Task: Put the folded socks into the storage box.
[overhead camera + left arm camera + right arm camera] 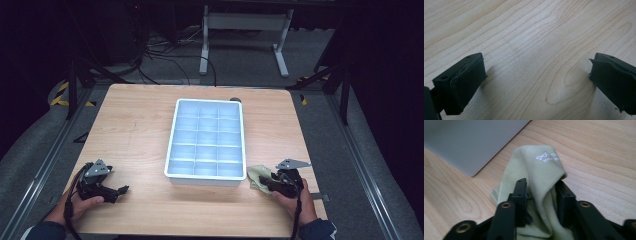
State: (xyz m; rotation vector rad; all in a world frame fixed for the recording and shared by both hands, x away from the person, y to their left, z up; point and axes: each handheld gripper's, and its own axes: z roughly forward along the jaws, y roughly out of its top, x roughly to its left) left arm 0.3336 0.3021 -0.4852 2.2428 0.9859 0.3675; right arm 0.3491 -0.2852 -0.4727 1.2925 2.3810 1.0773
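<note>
A white tray divided into several compartments stands in the middle of the wooden table. At its near right corner lies a pale green sock with white lettering near its cuff. My right gripper is shut on the sock, a fold of the fabric pinched between its two black jaws. My left gripper rests low over bare wood at the near left of the table. It is open, and nothing lies between its fingers.
The tray's grey side wall lies close ahead and to the left of the right gripper. A small dark object sits just behind the tray's far edge. Beyond the table are a white stand's legs and cables on the floor.
</note>
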